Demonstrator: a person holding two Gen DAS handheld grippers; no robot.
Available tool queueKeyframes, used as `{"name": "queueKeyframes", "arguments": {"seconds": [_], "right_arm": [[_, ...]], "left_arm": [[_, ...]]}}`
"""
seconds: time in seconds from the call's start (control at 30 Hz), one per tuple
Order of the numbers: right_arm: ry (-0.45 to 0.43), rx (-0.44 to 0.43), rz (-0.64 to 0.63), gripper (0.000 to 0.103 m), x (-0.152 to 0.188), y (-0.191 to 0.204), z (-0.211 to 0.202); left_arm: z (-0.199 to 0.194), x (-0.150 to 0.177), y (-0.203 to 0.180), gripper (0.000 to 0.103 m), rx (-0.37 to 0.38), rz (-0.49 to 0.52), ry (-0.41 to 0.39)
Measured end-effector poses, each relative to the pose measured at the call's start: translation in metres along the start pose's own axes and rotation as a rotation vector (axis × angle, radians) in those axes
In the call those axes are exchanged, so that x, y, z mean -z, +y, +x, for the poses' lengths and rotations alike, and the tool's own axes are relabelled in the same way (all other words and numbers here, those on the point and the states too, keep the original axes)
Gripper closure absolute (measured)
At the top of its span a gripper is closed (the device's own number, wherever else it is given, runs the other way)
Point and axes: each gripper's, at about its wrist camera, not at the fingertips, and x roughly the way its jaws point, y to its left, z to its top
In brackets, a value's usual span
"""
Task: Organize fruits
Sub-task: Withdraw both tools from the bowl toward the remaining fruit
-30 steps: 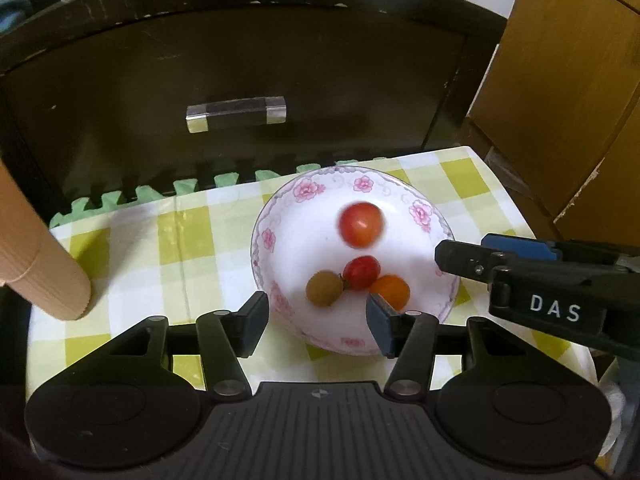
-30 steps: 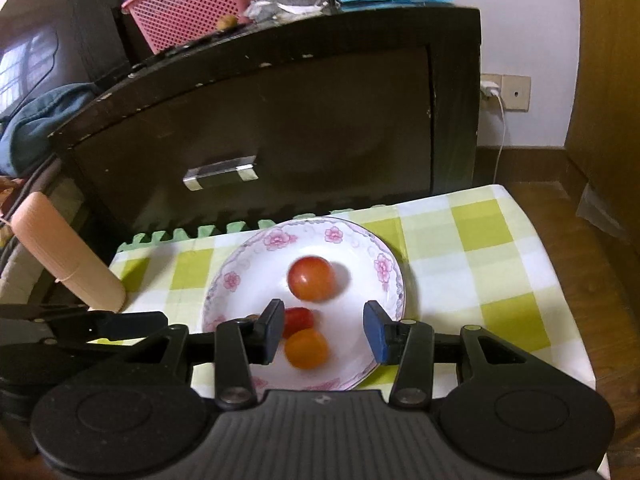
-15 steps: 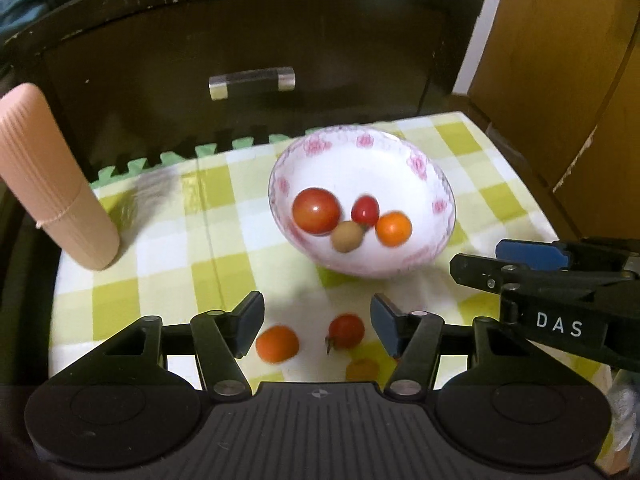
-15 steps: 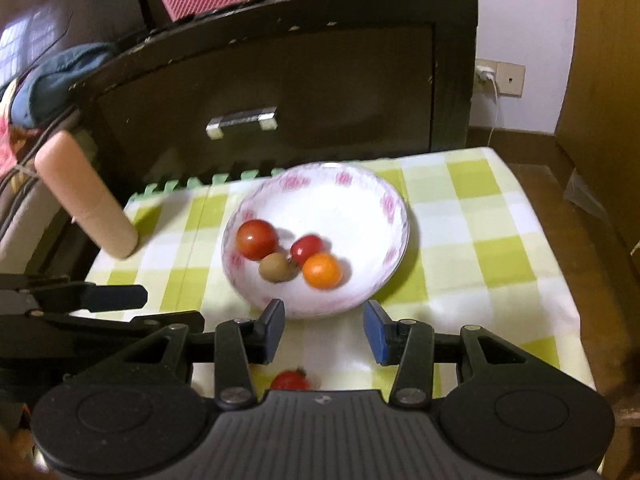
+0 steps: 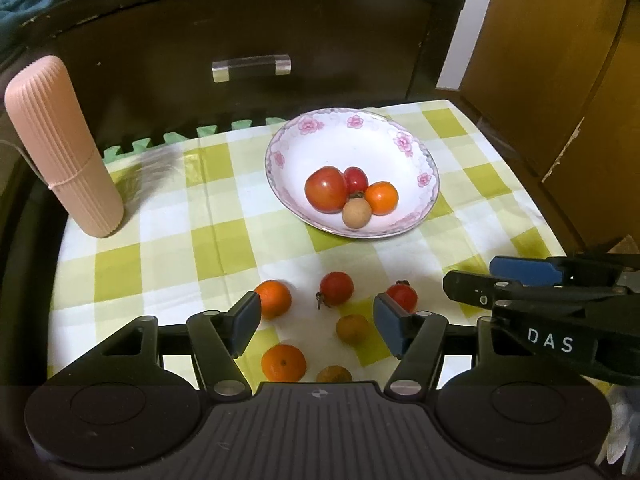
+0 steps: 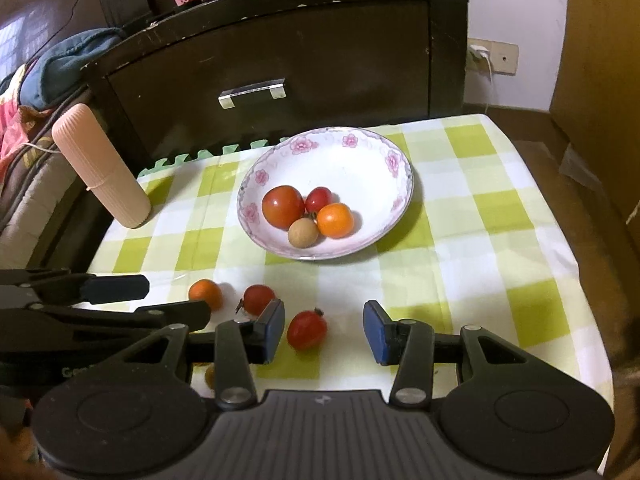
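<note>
Dark wood makes up the largest thing in view, a cabinet [image 5: 248, 36] with a metal drawer handle [image 5: 251, 67], standing behind the table. A green-and-white checked cloth [image 5: 188, 240] is spread over the table, and a strip of green foam matting [image 5: 176, 140] is seen at its far edge. A pink ribbed cylinder [image 5: 64, 148] is stood upright on the cloth's far left corner, well apart from the rest.

A white bowl [image 5: 400, 136] with pink flowers round its rim is placed toward the back of the cloth. Four fruits are gathered inside it, touching one another: a large red tomato [image 5: 326, 189], a small red tomato [image 5: 356, 179], an orange fruit [image 5: 382, 198] and a tan round fruit [image 5: 355, 213].

The left gripper [image 5: 316, 322] is held low over the near part of the cloth, its jaws wide apart and nothing between the pads. The right gripper [image 6: 324, 332] is likewise spread wide and empty; from the left wrist view it is seen side-on at the right.

Loose fruits are scattered on the cloth nearer than the bowl. An orange one [image 5: 274, 298] is seen just beside the left gripper's left pad, a red tomato [image 5: 336, 288] lies between the two pads but beyond them, and a second red tomato [image 5: 402, 297] lies just by the right pad. Closer in, a dull orange fruit [image 5: 352, 329], a bright orange fruit [image 5: 283, 362] and a brownish fruit [image 5: 334, 374], partly hidden by the gripper body, are seen.
</note>
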Motion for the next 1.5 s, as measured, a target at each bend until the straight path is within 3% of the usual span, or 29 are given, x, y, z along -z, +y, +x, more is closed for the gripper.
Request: {"name": "queueKeyframes", "arguments": {"seconds": [0.23, 0.67, 1.0, 1.13, 1.5], "right_arm": [[0.006, 0.030, 0.006, 0.061, 0.007, 0.004, -0.015], [0.008, 0.177, -0.057, 0.061, 0.007, 0.030, -0.049], [0.060, 0.118, -0.016, 0.061, 0.002, 0.020, 0.003], [0.079, 0.075, 0.028, 0.061, -0.005, 0.009, 0.026], [0.155, 0.015, 0.102, 0.061, -0.005, 0.000, 0.058]], "left_arm": [[-0.009, 0.006, 0.001, 0.032, 0.023, -0.003, -0.008], [-0.032, 0.008, 0.015, 0.031, 0.060, -0.038, -0.045], [-0.007, 0.008, 0.020, 0.031, 0.011, -0.052, 0.015], [0.007, 0.006, 0.029, 0.031, 0.020, -0.109, 0.046], [0.022, 0.006, 0.034, 0.028, -0.002, -0.136, 0.086]]}}
